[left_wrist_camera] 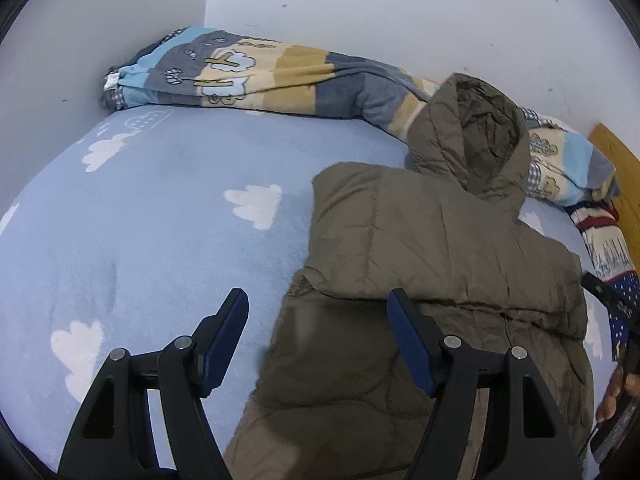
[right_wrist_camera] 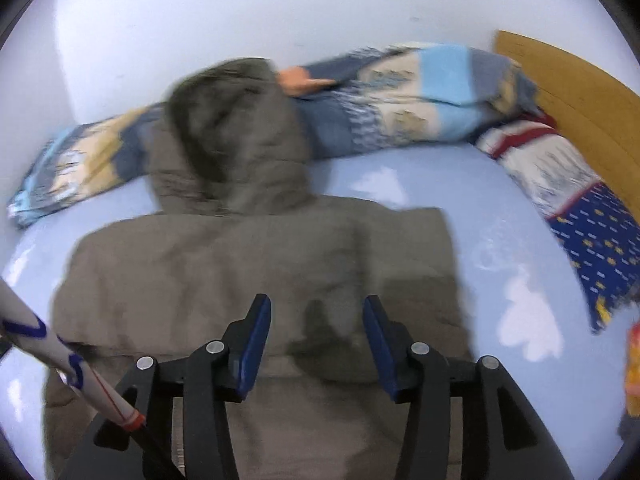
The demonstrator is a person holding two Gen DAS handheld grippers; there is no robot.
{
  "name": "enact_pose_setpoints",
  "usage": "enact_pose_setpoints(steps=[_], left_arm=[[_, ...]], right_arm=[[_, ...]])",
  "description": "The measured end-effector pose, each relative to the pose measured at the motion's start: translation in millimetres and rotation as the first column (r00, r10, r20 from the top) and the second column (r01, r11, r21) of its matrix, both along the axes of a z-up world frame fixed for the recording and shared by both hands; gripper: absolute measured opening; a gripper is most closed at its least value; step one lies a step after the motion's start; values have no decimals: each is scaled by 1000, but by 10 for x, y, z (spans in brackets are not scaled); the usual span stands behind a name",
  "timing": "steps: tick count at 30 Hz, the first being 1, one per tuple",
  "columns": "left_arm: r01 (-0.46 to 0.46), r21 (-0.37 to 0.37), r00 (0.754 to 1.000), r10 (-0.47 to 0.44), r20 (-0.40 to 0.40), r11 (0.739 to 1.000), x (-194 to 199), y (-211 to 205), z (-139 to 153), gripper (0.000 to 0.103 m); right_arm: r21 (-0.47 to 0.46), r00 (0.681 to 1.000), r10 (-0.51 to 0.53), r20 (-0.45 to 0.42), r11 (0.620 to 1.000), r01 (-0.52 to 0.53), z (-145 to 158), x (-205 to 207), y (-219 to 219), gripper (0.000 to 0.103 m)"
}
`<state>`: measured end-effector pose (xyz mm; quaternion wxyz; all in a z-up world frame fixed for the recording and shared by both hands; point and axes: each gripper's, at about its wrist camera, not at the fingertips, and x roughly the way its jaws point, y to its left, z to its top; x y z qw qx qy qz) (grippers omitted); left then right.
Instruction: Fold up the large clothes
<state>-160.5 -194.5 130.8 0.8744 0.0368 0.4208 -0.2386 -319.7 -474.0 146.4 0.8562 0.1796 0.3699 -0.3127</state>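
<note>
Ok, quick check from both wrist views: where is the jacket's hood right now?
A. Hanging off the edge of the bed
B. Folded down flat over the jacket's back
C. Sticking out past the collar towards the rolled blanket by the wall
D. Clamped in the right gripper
C: the hood extends beyond the olive jacket and leans against the patterned blanket; the right gripper is open and empty.

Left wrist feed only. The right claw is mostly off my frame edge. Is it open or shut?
Observer: The right claw is open, with nothing between its pads.
Operator: Where is it?
Observer: It is over the lower middle of the olive hooded jacket and is not pinching the fabric.
Operator: Anything past the jacket's right side?
Observer: There's an orange-yellow thing at the far edge of the cloud-print sheet. It is too cropped to name.
</note>
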Motion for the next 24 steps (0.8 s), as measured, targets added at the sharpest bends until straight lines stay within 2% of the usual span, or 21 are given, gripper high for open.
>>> enact_pose_setpoints(steps=[4,7,10,13,15,18,24], left_arm=[[16,39,1000,-17,16,999,-21,-74,-49,71],[25,41,1000,-25,2,999,-5,-99,-78,71],[33,46,999,-33,0,998,0,-122,-83,71],[36,48,999,-37,3,998,11,-120,-76,71],[34,45,999,-34,3,998,5,-116,-68,71],[35,35,999,-35,15,999,-33,-114,-26,71],[65,10,995,-66,69,998,-238,-197,87,71]], right_arm=[[23,996,92,-12,996,-92,-133,426,281,52],[25,991,121,-62,992,-120,-325,701,413,52],[44,985,116,-130,993,-111,-586,860,469,52],[19,975,132,-176,991,-131,-708,914,505,53],[26,973,144,-181,990,-141,-670,892,503,53],[35,978,144,-153,990,-140,-459,736,475,53],[-127,974,166,-153,974,-186,-15,138,822,53]])
